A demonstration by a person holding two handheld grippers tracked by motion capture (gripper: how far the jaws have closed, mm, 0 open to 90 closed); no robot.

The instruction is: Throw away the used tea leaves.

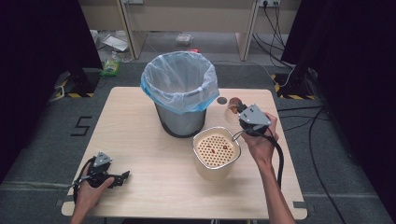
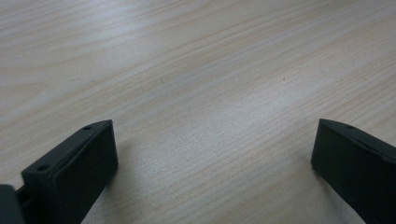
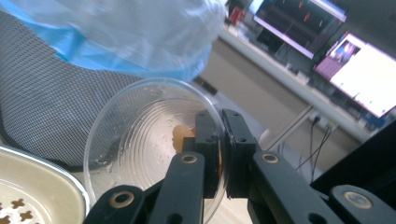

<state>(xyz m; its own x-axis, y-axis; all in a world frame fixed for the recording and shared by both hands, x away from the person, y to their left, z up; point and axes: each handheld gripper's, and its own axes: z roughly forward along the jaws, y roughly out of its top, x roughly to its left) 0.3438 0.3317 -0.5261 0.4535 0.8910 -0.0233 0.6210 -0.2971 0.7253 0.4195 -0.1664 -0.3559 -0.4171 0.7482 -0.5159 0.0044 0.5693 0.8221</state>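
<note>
Clear plastic bowl rim pinched in right tool, beside bin

table: matt pale wood | bowl: clear glossy plastic | bin: metal mesh

The clear bowl ran off the bottom edge in the right gripper view, its rim hidden between the tool's jaws. The bin liner was blurred. The bits in the strainer were too small to tell.

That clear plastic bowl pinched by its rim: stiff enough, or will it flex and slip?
The bowl looks thin-walled and light, so it probably flexes. The right gripper clamps only its rim, so it may pivot. Smears inside suggest a greasy, slippery surface.
</note>
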